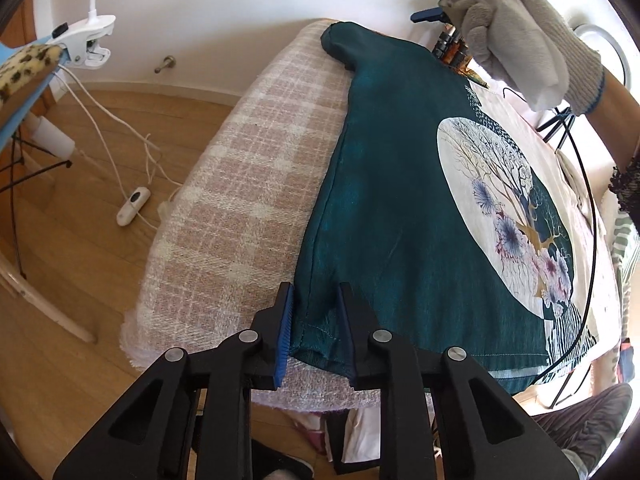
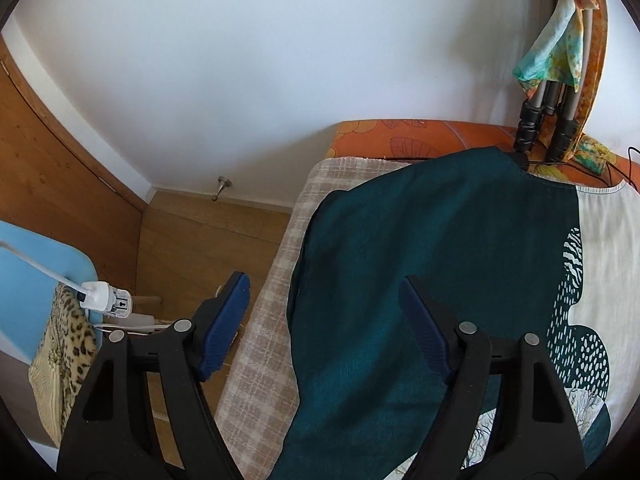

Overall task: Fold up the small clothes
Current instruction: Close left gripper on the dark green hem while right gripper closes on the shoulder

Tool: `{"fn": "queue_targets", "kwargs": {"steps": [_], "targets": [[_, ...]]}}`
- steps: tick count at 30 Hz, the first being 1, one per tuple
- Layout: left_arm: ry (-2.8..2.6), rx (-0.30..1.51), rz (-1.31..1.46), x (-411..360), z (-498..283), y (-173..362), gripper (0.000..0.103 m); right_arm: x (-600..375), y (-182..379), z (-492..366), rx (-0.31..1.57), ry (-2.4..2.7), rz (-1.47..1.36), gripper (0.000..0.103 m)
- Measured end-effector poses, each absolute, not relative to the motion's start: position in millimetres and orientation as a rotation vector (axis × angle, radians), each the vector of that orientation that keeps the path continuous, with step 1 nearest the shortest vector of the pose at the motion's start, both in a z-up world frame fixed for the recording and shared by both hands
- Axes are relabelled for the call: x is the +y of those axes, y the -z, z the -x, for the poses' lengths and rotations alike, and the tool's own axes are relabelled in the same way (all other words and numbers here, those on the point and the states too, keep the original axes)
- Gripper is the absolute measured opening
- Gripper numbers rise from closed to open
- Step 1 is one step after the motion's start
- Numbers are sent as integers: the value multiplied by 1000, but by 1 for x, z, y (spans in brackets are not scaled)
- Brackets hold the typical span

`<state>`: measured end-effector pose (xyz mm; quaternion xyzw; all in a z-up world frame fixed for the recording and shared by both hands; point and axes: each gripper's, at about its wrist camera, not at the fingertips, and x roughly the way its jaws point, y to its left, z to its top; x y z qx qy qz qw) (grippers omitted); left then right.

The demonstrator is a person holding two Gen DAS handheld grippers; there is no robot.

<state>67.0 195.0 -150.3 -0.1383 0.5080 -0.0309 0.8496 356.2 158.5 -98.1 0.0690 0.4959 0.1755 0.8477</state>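
A dark teal shirt (image 1: pixel 392 200) with a round white tree print lies flat on a pink plaid blanket (image 1: pixel 240 200). My left gripper (image 1: pixel 314 332) is at the shirt's near hem corner, its jaws either side of the fabric edge with a gap still between them. In the right wrist view the same shirt (image 2: pixel 400 280) lies under my right gripper (image 2: pixel 324 320), which is wide open above the shirt's left side near the sleeve and holds nothing. The gloved hand holding the right gripper (image 1: pixel 520 32) shows at the top right of the left wrist view.
The blanket (image 2: pixel 260 360) covers a narrow surface with wooden floor (image 1: pixel 80 240) to the left. A white clip lamp (image 1: pixel 88 40) and its cable with a switch (image 1: pixel 132 200) hang left. Black cables (image 1: pixel 588 200) cross the shirt's right side. Tripod legs (image 2: pixel 540 120) stand at the far end.
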Motion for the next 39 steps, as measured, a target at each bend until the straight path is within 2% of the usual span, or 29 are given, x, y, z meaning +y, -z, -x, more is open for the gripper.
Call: {"fn": "queue_targets", "kwargs": {"steps": [2, 6, 12, 23, 27, 28, 32, 33, 34, 35, 37, 39], "targets": [[85, 1072, 319, 196, -69, 151, 10, 171, 114, -367, 1065, -374, -123, 76], [122, 1075, 369, 196, -73, 152, 6, 194, 138, -382, 1087, -400, -61, 75], [148, 1079, 440, 198, -76, 152, 5, 207, 159, -401, 1090, -375, 25, 72], [156, 1067, 428, 191, -78, 147, 5, 209, 180, -411, 1120, -386, 122, 56], [143, 1062, 411, 189, -77, 146, 4, 203, 176, -413, 1131, -429, 19, 56], [142, 1062, 413, 189, -77, 147, 5, 202, 176, -414, 1134, -445, 0, 60], [142, 1062, 405, 187, -79, 146, 4, 214, 181, -409, 1119, -424, 125, 62], [142, 1058, 400, 187, -79, 145, 4, 217, 181, -407, 1106, -421, 159, 60], [141, 1053, 394, 186, -78, 144, 4, 218, 181, -404, 1096, -417, 193, 49], [140, 1049, 387, 186, -78, 143, 4, 218, 180, -403, 1092, -412, 219, 30], [140, 1042, 385, 186, -77, 142, 4, 214, 178, -403, 1106, -416, 217, 6], [139, 1039, 392, 188, -75, 142, 4, 207, 173, -403, 1091, -413, 207, 6]]}}
